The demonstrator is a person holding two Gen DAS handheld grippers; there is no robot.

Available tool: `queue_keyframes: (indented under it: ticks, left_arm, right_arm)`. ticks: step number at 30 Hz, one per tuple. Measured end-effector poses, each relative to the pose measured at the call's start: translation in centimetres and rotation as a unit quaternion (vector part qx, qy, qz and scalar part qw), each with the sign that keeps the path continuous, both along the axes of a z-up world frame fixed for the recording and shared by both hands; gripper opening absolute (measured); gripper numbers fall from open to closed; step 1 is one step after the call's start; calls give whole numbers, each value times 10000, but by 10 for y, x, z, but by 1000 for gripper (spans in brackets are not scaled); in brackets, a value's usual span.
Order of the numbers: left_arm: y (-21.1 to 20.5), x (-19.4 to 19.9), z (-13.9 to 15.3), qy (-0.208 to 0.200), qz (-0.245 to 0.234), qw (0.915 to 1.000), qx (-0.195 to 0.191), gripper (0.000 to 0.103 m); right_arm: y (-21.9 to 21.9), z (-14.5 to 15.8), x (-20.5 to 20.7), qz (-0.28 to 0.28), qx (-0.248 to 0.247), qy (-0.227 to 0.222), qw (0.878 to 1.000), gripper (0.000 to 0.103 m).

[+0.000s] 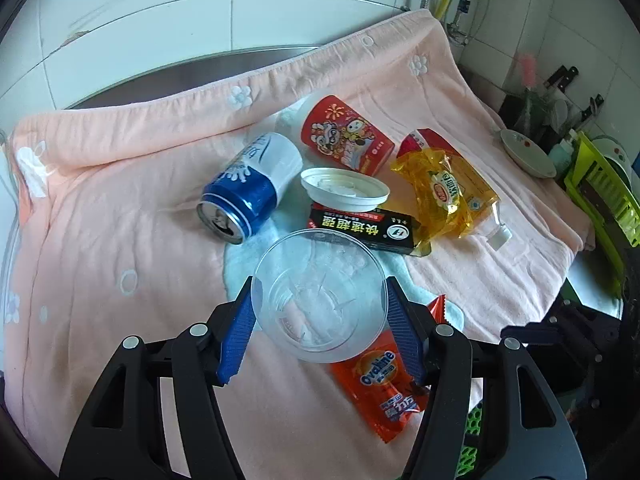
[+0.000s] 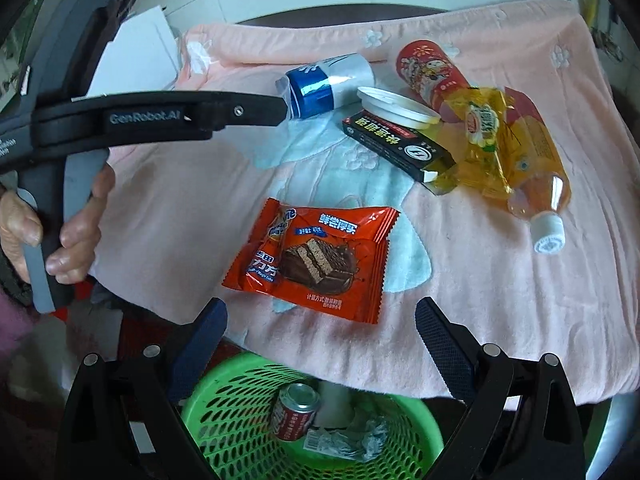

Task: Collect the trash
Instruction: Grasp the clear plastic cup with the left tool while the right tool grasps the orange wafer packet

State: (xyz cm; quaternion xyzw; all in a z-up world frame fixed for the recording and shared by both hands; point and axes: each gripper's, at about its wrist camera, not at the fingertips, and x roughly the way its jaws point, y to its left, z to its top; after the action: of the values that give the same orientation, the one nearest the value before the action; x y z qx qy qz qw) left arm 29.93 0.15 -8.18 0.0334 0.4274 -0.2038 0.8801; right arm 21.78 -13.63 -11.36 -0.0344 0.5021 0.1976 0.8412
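Note:
My left gripper [image 1: 319, 286] is shut on a clear plastic cup [image 1: 316, 264], its blue pads [image 1: 236, 332] pressing both sides of the rim above the pink towel [image 1: 120, 240]. Behind the cup lie a blue-and-white can [image 1: 250, 188], a red paper tube [image 1: 346, 136], a white lid [image 1: 344, 190], a black box [image 1: 364, 232] and a yellow bottle [image 1: 448, 196]. An orange Ovaltine wrapper [image 2: 316, 260] lies flat on the towel just ahead of my right gripper [image 2: 322, 306], which is open and holds nothing. A green basket [image 2: 240, 420] sits below it, holding a red can [image 2: 296, 412] and crumpled paper.
A hand [image 2: 60, 236] holds the left gripper's handle at the left of the right wrist view. A dish [image 1: 528, 152], a green rack [image 1: 600, 200] and knives stand at the towel's right end. A tiled wall runs behind.

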Motion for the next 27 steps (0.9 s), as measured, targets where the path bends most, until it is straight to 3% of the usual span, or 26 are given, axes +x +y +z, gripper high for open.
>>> queue_keyframes:
  ticks: [4, 9, 15, 19, 23, 27]
  left_arm:
    - [22, -5, 5, -20, 175, 9998, -74, 61]
    - [49, -12, 7, 35, 413, 9990, -170, 62]
    - [75, -23, 6, 51, 634, 9978, -166, 61]
    - [88, -30, 5, 85, 771, 9969, -158, 61]
    - [99, -35, 1, 133, 900, 9957, -181, 61]
    - [104, -38, -4, 204, 990, 9947, -168, 61]
  right_arm:
    - [12, -3, 11, 690, -472, -136, 9964, 92]
    - [23, -1, 26, 1518, -712, -188, 9857, 92]
    - [48, 0, 34, 2690, -1043, -205, 9573, 92]
    - [64, -10, 39, 3425, -1376, -74, 9294, 92]
    - [71, -26, 49, 3744, -1566, 145, 9138, 92]
    - [73, -39, 58, 3781, -1603, 370, 9110, 92]
